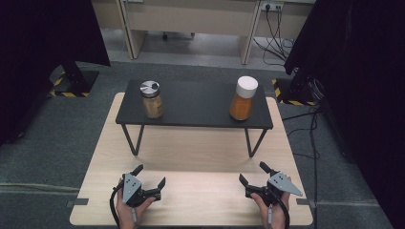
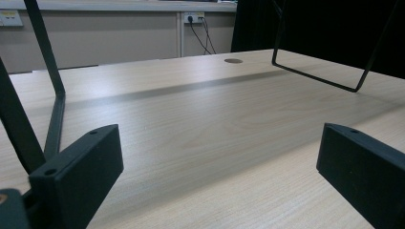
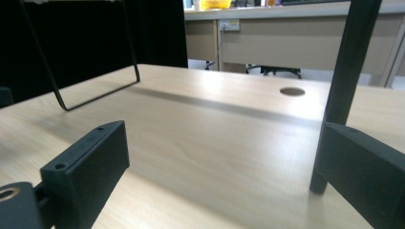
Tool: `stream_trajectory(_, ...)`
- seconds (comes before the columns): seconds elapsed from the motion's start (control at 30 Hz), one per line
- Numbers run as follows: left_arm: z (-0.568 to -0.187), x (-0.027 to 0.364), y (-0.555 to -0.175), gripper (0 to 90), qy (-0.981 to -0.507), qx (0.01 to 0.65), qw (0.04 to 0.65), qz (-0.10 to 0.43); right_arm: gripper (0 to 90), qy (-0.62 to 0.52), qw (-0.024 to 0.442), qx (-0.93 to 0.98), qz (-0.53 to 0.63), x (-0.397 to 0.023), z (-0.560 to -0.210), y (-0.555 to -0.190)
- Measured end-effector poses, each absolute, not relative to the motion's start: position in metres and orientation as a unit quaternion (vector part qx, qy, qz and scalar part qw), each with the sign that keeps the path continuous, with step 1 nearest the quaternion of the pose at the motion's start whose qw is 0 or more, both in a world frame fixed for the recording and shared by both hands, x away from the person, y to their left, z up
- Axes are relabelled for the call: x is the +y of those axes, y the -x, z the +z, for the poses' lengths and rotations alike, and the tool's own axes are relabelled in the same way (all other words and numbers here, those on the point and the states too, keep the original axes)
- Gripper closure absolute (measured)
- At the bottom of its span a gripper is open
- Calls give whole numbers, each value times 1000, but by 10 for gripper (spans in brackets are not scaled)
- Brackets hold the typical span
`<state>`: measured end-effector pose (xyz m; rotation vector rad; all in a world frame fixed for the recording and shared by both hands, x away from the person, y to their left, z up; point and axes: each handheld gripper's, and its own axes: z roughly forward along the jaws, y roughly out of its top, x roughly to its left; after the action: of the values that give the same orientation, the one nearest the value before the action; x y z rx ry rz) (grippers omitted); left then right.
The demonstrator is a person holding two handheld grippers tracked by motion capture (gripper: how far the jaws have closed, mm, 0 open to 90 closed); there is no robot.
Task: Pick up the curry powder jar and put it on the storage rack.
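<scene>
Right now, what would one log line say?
left gripper open, idle | right gripper open, idle | two jars upright on shelf, untouched

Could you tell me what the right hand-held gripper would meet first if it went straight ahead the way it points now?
Probably nothing close: the right hand-held gripper, open, points under the black shelf; its leg stands just right of that line.

L gripper [image 2: 219,176] jaws wide apart over bare table [image 2: 200,124]
</scene>
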<state>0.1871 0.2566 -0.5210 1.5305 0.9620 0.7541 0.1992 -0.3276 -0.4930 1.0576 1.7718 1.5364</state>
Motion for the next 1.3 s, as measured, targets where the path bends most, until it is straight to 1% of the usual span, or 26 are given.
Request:
stream_trajectory(0.2,-522,256,-186,12,-648,408,558,321,36,-399,265,672,565,-326,-502,-198)
stream_trajectory(0.57,-522,256,-186,12,-645,408,561,320,32,-398,264,677,559,-325,-510,-196)
stream_trajectory(1.3,-522,256,-186,12,-646,409,560,320,43,-388,262,697,544,-322,-505,-200)
